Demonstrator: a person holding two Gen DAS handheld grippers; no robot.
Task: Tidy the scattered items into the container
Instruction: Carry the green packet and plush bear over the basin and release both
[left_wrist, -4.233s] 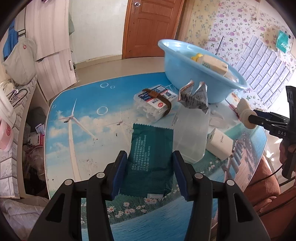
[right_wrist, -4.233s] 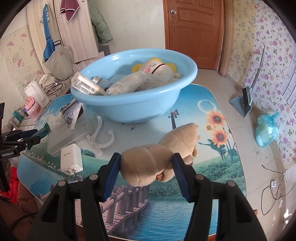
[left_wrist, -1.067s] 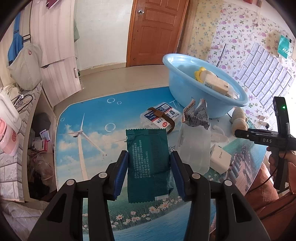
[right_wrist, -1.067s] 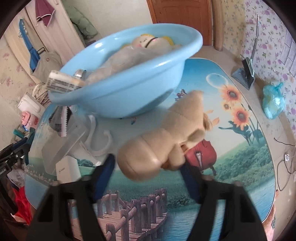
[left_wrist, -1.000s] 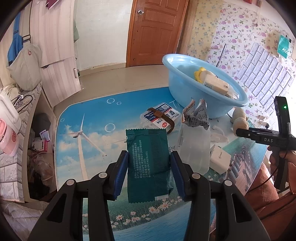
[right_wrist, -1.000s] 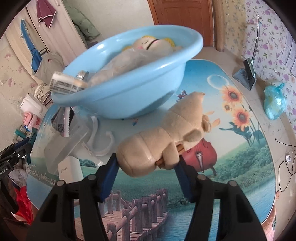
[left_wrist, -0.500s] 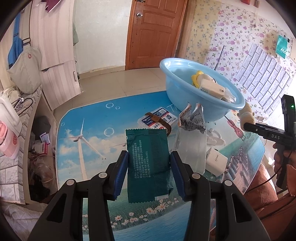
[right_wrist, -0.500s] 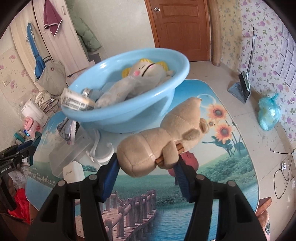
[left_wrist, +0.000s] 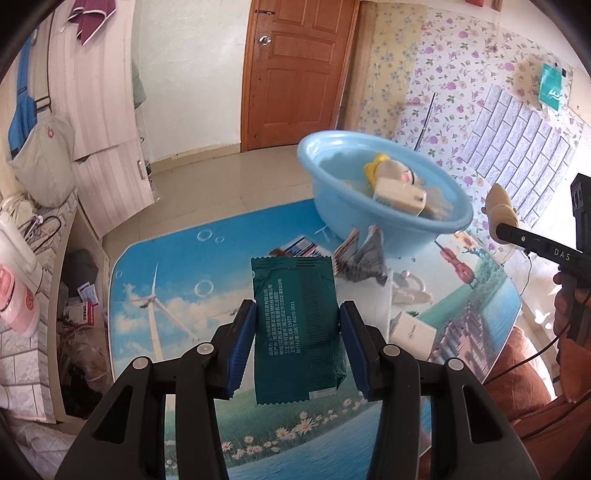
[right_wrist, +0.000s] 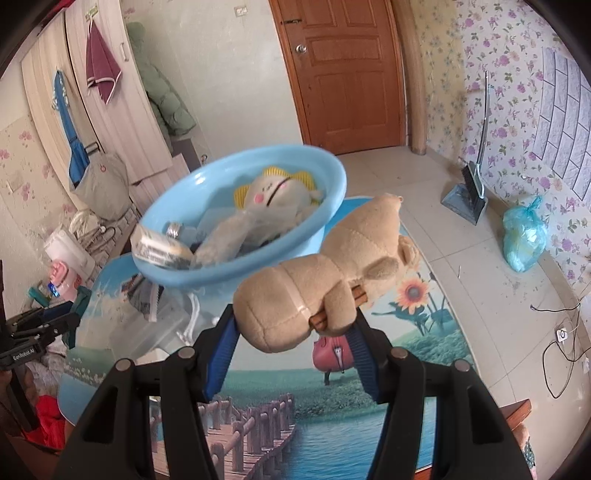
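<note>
Both grippers hold things up high so they can drop into the blue tub. Left gripper squeezes a green packet; right gripper hugs a tan plush toy (tub already has stuff).

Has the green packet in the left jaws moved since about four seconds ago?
Yes. The green packet has come up off the table: it lay flat before and now hangs above the tabletop print, clamped in the left gripper.

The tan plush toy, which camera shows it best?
The right wrist view: the tan plush toy fills the middle, clamped in the right gripper in front of the blue basin. The left wrist view catches only its end, small, at the right edge.
</note>
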